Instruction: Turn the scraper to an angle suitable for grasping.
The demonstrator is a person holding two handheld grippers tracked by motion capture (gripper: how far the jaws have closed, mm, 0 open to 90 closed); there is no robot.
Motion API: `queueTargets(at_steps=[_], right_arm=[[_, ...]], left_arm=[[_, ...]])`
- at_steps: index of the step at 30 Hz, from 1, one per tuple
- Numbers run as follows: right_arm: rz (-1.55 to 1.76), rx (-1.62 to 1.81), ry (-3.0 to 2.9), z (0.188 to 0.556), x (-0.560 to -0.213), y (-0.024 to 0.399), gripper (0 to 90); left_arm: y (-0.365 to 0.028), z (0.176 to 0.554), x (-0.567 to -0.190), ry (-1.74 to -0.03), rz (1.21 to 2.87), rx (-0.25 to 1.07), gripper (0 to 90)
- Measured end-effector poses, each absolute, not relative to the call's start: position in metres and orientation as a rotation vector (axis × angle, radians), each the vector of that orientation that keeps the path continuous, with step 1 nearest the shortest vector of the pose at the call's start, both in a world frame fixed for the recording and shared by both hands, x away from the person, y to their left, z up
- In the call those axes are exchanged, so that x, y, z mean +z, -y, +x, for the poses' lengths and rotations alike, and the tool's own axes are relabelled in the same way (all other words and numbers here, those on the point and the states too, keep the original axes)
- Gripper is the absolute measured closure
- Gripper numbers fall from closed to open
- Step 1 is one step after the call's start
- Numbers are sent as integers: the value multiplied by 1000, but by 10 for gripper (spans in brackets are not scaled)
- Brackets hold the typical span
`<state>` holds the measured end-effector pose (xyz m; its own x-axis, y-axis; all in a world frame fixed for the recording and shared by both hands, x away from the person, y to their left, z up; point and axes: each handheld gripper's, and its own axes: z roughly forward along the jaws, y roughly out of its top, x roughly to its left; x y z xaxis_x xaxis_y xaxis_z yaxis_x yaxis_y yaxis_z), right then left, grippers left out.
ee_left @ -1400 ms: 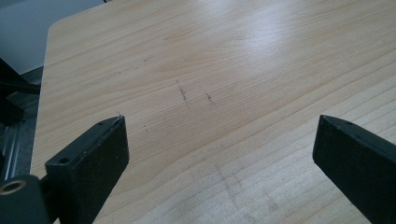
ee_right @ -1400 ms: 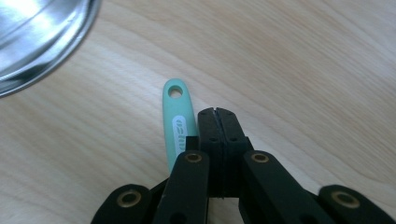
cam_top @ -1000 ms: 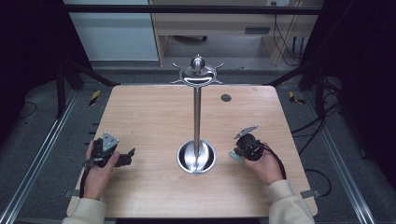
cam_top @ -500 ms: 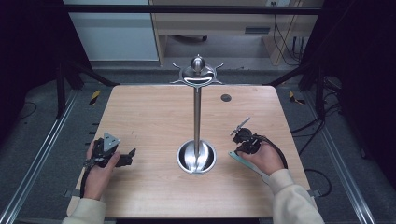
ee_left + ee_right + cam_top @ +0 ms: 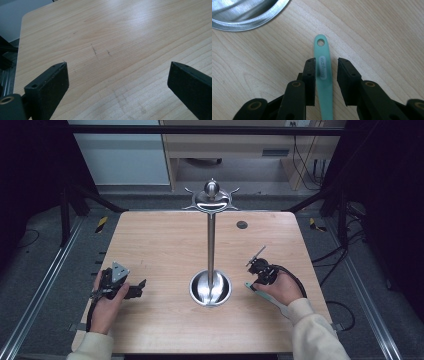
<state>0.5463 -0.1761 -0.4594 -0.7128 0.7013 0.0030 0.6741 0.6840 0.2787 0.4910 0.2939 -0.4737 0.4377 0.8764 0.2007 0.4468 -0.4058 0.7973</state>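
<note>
Pale matt wood table point(image 5: 165, 245), glossy polished metal stand point(image 5: 211, 245), smooth mint plastic handle point(image 5: 323, 72), matt blk jaws.

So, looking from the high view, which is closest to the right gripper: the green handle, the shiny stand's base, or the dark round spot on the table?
From the right gripper:
1. Green handle, lying between its jaws.
2. Stand's base, beside it toward the table's middle.
3. Dark spot, near the far edge.

Spoon handle point(image 5: 323, 75) lies on table point(image 5: 160, 245), right of stand base point(image 5: 210, 289)
</note>
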Motion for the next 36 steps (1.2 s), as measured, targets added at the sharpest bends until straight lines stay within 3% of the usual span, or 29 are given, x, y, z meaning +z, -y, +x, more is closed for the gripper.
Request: queueTargets(at_steps=[13, 36], right_arm=[[1171, 365, -2820, 548, -465, 171, 675], [1071, 278, -2848, 551, -466, 166, 744]], left_arm=[[-293, 491, -474, -1105, 2029, 821, 33], [-293, 492, -474, -1101, 2037, 820, 33]])
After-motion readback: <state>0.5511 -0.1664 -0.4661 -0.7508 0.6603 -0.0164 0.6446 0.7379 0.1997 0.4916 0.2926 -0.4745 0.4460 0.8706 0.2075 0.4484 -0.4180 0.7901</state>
